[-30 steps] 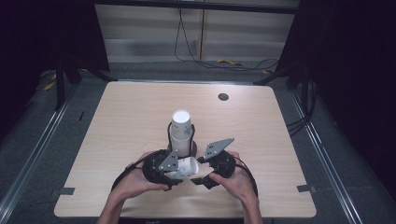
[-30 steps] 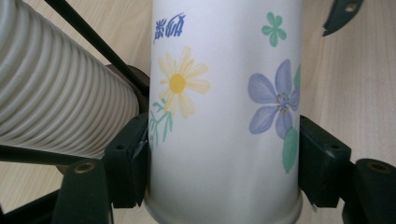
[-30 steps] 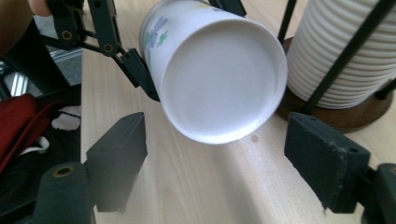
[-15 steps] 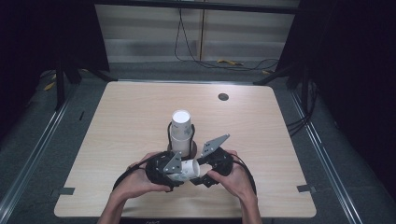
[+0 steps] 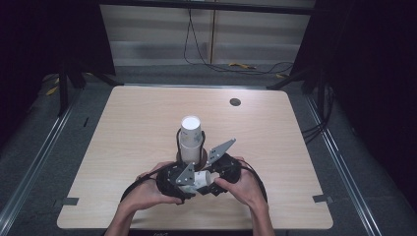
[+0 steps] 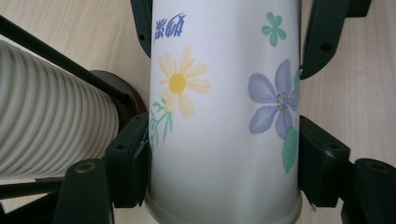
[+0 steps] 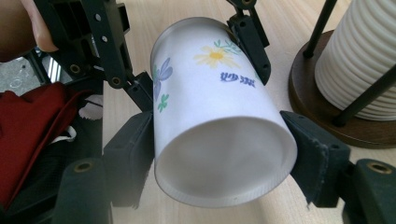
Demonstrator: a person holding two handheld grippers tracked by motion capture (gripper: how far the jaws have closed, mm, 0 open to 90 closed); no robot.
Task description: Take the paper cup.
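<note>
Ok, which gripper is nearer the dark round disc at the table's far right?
Right. The right gripper, whose jaws have just been closing around the flowered cup, sits on the near side, slightly left of the dark disc; the left gripper grips the same cup farther left.

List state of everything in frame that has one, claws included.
Flowered paper cup: lying level above the table, held at both ends.
Left claw: shut on the cup near its rim.
Right claw: jaws have just been closing; pads against the cup's base end.
Stack of ribbed cups: upright in its holder.
Holder: standing on the table.
</note>
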